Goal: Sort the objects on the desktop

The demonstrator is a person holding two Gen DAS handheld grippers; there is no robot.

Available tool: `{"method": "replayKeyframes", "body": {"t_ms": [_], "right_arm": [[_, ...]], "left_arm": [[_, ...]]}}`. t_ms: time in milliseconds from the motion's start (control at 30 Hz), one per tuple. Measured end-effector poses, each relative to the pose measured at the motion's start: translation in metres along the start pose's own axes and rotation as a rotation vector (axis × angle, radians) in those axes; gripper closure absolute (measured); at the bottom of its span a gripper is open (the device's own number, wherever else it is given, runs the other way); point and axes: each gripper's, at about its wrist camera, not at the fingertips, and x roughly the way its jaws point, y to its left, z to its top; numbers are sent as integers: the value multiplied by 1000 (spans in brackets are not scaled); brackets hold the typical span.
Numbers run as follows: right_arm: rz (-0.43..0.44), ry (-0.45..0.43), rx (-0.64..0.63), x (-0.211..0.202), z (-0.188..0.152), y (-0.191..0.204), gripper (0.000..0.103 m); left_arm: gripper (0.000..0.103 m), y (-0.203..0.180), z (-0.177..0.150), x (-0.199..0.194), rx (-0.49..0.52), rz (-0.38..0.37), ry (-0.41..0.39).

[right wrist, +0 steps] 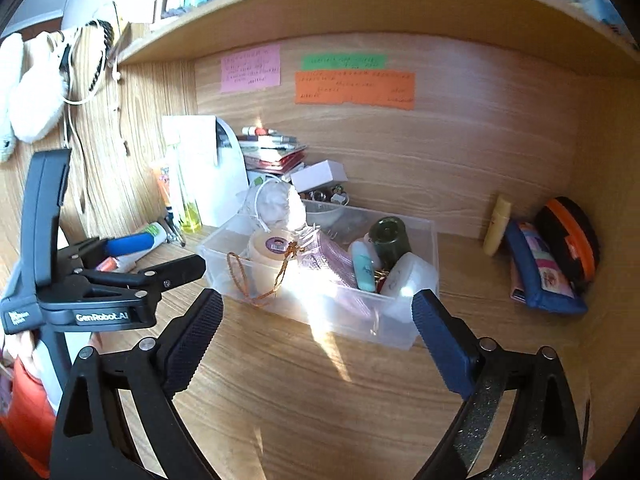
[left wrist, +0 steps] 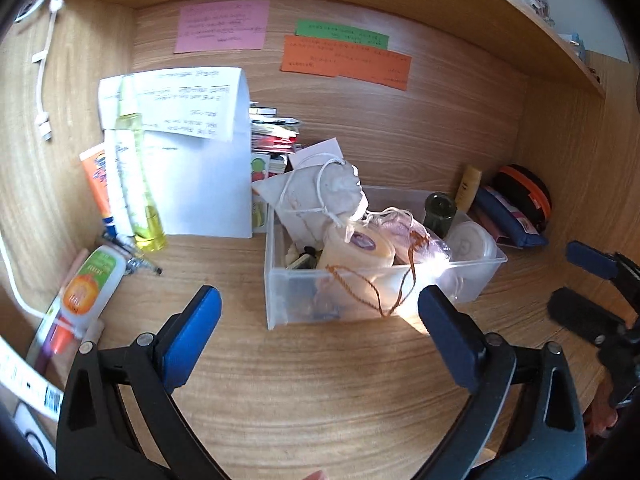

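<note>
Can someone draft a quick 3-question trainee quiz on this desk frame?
1. True or false: the left gripper is shut on the clear plastic bin.
2. What colour is the small jar standing in the bin? A) dark green B) red C) yellow
3. Fill in: the pink, green and orange notes are stuck on the desk's back ____.

Key: 1 false, both the left and the right gripper are open and hold nothing; 2 A; 3 panel.
</note>
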Motion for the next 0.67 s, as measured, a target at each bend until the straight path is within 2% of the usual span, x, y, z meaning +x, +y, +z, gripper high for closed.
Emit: {"method": "replayKeyframes", "body": {"t_ms": [133,300,667], "right_arm": [[-56,-68,13,-25,-12,4,0],[-86,-86,15,-41,-25,7,0],[-132,-53,45,-48,-49,5,0]], "left_arm": [[3,-6,-11,-13,-4,63,-34],[3,-17,-24,-30,17,114,-81],[3,-37,-34,-52,48,121,-139]]}}
